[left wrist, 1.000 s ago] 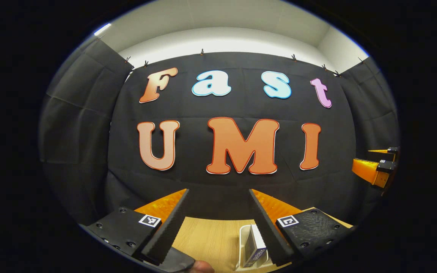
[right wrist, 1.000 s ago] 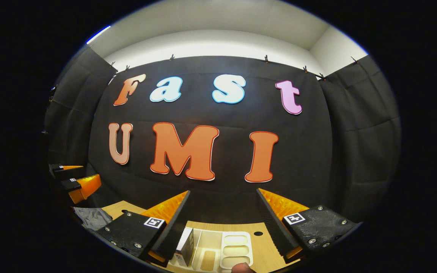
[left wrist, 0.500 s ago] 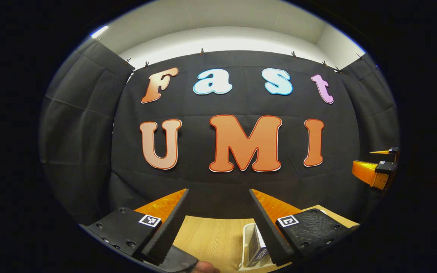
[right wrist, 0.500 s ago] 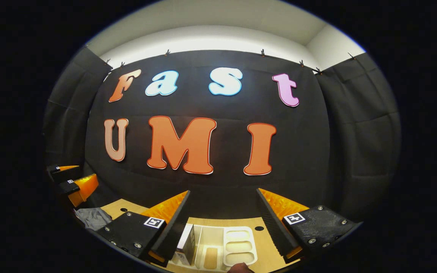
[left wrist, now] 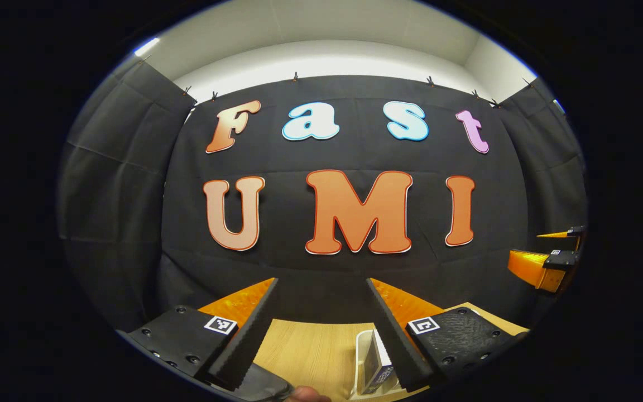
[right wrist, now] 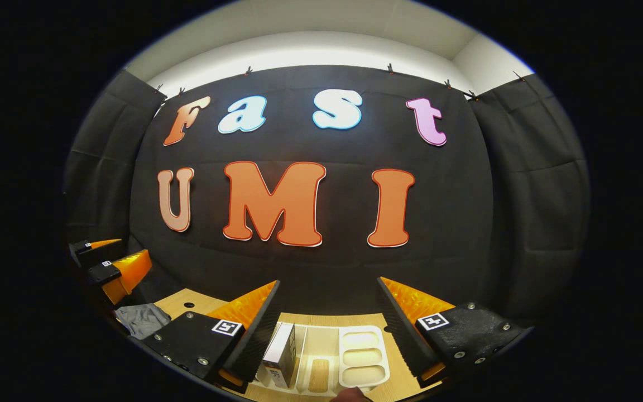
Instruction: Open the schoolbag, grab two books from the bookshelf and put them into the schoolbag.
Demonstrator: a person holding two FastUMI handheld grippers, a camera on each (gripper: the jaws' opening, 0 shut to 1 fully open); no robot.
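Observation:
My left gripper [left wrist: 321,282] is open and held above the wooden table [left wrist: 305,349], with nothing between its fingers. Below its right finger stands a white bookshelf rack [left wrist: 361,357] with a book [left wrist: 377,365] upright in it. My right gripper [right wrist: 328,282] is open too and hangs over the same white rack [right wrist: 316,349], where a book [right wrist: 281,354] stands at the left end. The grey schoolbag [right wrist: 142,319] lies on the table at lower left in the right gripper view. Each gripper appears at the other view's edge: the right gripper [left wrist: 528,248] and the left gripper [right wrist: 132,248].
The rack's right part is a white tray with oval compartments [right wrist: 362,357]. A small round hole [right wrist: 189,305] marks the tabletop near the bag. A dark object [left wrist: 263,385] and a fingertip [left wrist: 306,395] show at the bottom of the left gripper view.
The right gripper view has tipped down slightly, so more of the rack and the book shows. In the left gripper view the right gripper has sunk a little; the left gripper has barely moved.

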